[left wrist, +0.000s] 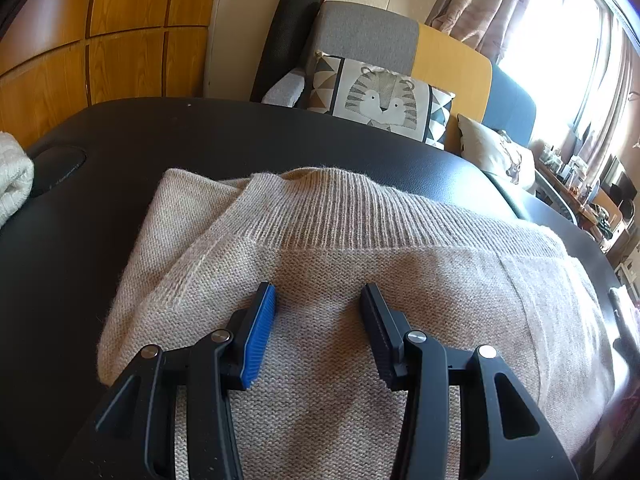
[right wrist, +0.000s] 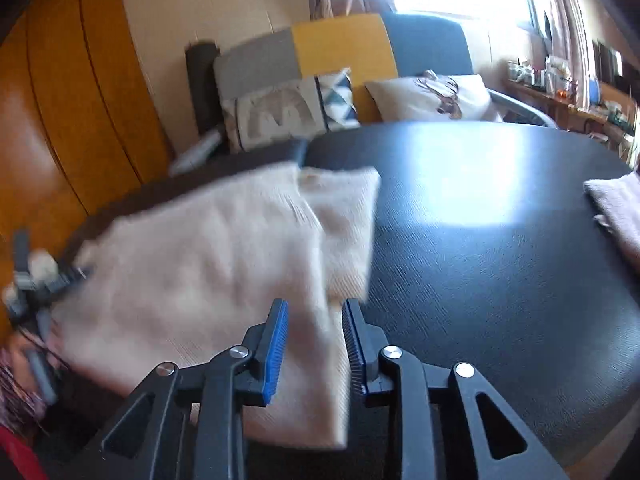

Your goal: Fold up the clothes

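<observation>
A beige knit sweater (left wrist: 360,280) lies folded on the black table (left wrist: 140,136), its ribbed band toward the far side. My left gripper (left wrist: 318,294) hovers over the middle of it, open, with only the flat knit showing between its pads. In the blurred right wrist view the same sweater (right wrist: 200,260) spreads to the left. My right gripper (right wrist: 314,308) stands at its near right edge. That edge runs through the gap between the jaws, and the pads are not seen pressing on it.
A white knit garment (left wrist: 12,176) lies at the table's left edge. A pinkish folded cloth (right wrist: 616,212) rests at the far right of the table (right wrist: 500,280). Behind the table stand a sofa with cushions (left wrist: 384,96) and wooden cabinet doors (left wrist: 100,40).
</observation>
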